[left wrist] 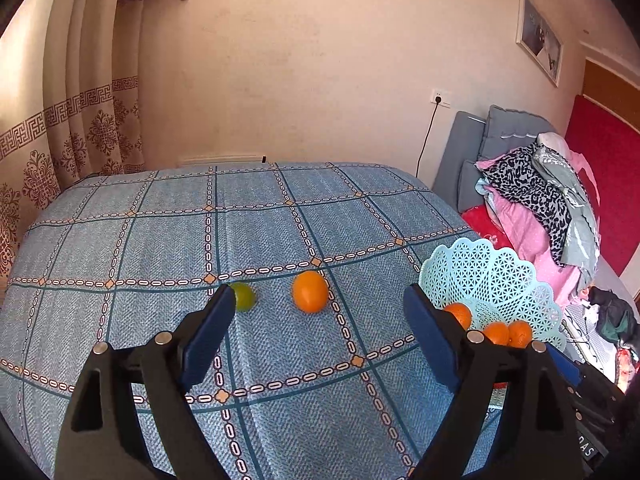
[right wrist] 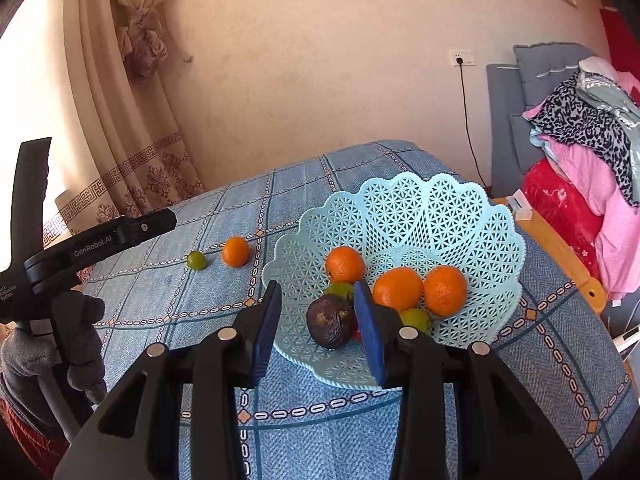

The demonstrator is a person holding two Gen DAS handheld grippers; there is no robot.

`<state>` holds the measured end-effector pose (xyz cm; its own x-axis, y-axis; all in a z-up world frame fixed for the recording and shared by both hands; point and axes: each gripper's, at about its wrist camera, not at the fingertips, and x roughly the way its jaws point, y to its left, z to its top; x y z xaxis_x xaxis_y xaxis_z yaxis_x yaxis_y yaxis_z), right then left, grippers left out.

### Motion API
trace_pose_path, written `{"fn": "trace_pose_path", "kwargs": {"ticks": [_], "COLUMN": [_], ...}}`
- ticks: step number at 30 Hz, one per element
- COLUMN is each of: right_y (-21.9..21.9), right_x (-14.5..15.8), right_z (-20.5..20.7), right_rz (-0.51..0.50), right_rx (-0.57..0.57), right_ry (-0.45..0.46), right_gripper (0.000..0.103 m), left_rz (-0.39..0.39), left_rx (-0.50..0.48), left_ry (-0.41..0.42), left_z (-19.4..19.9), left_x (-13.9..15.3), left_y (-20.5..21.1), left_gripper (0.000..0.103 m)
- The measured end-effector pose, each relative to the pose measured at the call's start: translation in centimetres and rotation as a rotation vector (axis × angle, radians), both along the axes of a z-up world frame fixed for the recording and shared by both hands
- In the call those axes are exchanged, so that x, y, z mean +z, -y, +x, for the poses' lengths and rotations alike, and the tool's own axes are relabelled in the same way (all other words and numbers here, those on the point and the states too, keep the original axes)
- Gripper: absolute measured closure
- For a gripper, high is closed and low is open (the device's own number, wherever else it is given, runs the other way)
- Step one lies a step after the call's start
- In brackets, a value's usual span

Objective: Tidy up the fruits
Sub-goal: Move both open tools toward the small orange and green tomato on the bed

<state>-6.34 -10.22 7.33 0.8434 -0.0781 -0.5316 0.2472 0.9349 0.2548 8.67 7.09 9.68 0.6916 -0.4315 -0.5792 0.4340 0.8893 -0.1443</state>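
Left wrist view: my left gripper [left wrist: 320, 320] hangs over the blue patterned tablecloth [left wrist: 160, 240] with its blue-padded fingers [left wrist: 208, 336] spread wide and nothing between them. Just beyond the left pad lies a small round green lime [left wrist: 245, 297], partly hidden by it; to its right, apart from it, sits a smooth loose orange [left wrist: 310, 291]. These 2 fruits are what remains outside the pale blue lattice plastic basket [left wrist: 500, 276], which stands at the table's right side.

In the right wrist view, my right gripper [right wrist: 318, 320] hovers at the basket's near rim, fingers moderately apart and gripping nothing. The dark wrinkled avocado [right wrist: 331, 322] lies in the basket just past the tips, with 3 oranges and 2 limes behind it.

I judge the step in hand to be a pick of one loose fruit with the left gripper. To do it well, I would centre 1 fruit between the pads, come down until the pads straddle its widest part, and close gently, since round fruit on cloth may roll away from a one-sided touch.
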Motion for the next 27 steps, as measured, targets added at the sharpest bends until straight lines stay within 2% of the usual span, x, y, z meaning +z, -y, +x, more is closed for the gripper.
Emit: {"fn": "trace_pose_path", "kwargs": {"ticks": [7, 16, 27], "right_y": [-2.5, -5.5, -7.3], "right_x": [0.4, -0.1, -1.4], "right_z": [1.6, 5.1, 10.7], "right_rz": [-0.006, -0.036, -0.061], "right_rx": [0.066, 0.146, 0.196], "right_ry": [0.0, -0.03, -0.09], "right_gripper": [0.065, 0.065, 0.065], "left_rz": [0.005, 0.113, 0.116], "left_rx": [0.052, 0.152, 0.192], "left_ry": [-0.005, 0.009, -0.005], "left_z": [1.1, 2.4, 3.3], "left_x": [-0.4, -1.7, -3.0], "left_y": [-2.1, -4.0, -6.4], "left_gripper": [0.016, 0.016, 0.016]}}
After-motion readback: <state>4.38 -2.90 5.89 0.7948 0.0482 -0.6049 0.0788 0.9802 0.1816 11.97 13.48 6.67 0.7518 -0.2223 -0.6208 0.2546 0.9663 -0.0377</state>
